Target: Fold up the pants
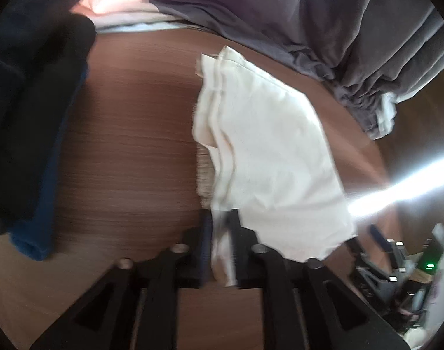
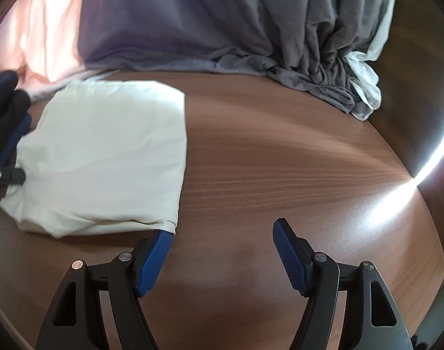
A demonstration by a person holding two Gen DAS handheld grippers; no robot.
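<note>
The cream pants point(image 2: 105, 157) lie folded into a flat packet on the wooden table point(image 2: 280, 160), so the left gripper point(image 1: 220, 233) is narrowly parted with a hem corner between its jaws, probably letting go. The right gripper point(image 2: 222, 250) gapes wide and empty just beside the packet's near corner. Only the left wrist view shows stacked dark garments point(image 1: 32, 102); the right one shows the packet's whole outline.

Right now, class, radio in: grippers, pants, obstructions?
Left gripper around cream pants edge, grip unclear. Right gripper open, empty, beside the fold. Grey clothes pile behind, clear.
</note>
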